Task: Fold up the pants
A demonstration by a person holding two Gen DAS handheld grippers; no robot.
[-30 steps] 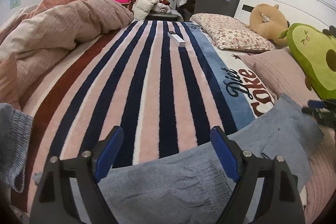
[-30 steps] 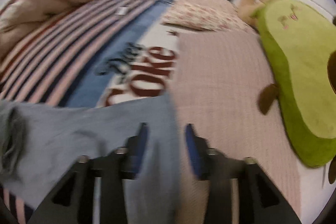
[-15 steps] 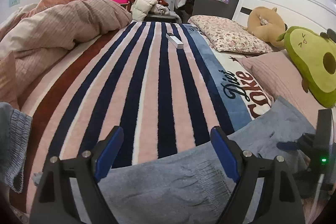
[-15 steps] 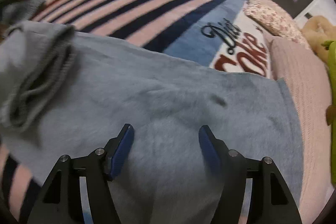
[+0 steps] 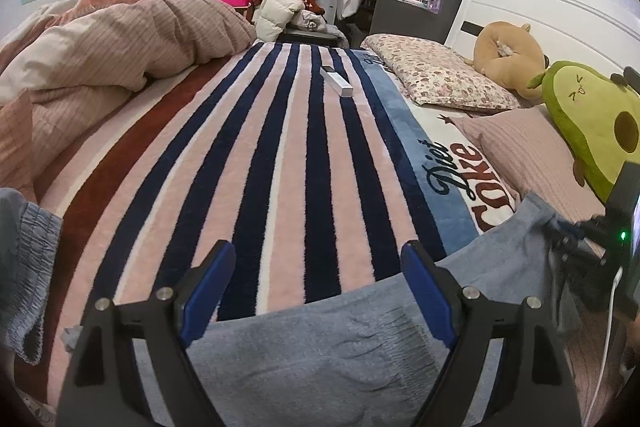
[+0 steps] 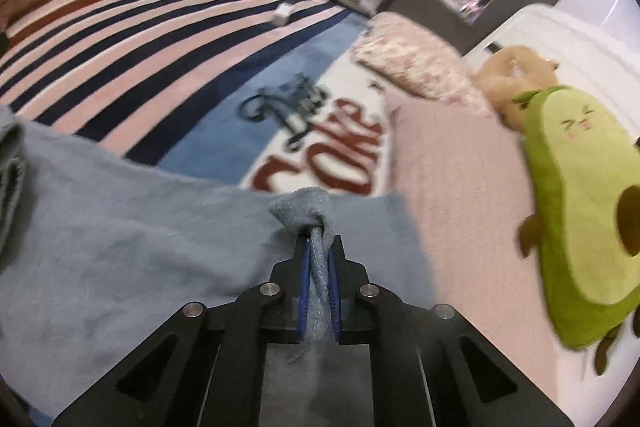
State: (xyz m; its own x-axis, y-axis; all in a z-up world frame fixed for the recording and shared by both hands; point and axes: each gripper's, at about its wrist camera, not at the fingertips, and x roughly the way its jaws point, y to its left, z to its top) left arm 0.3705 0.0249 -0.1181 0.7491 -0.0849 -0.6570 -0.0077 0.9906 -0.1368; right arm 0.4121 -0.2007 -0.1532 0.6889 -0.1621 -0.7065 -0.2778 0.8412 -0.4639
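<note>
Since half a second ago the right claw (image 6: 319,269) has snapped together, pinching a fold of the blue-grey pants (image 6: 132,227) lying on the striped blanket (image 5: 280,147), while the left claw (image 5: 318,291) hovers spread over their ribbed cuff.

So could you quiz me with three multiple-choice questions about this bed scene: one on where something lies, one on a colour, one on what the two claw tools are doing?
1. Where does the small white box lie?
A. on the striped blanket
B. on the floral pillow
C. on the pants

2. What colour are the pants?
A. red
B. grey-blue
C. green

3. What is the right gripper doing?
A. open over the pillow
B. pinching a fold of the pants
C. holding the avocado plush

Answers: 1 A, stripes surround the box; 2 B, the cloth is grey-blue in both views; 3 B, fabric bunches between its shut fingers.
</note>
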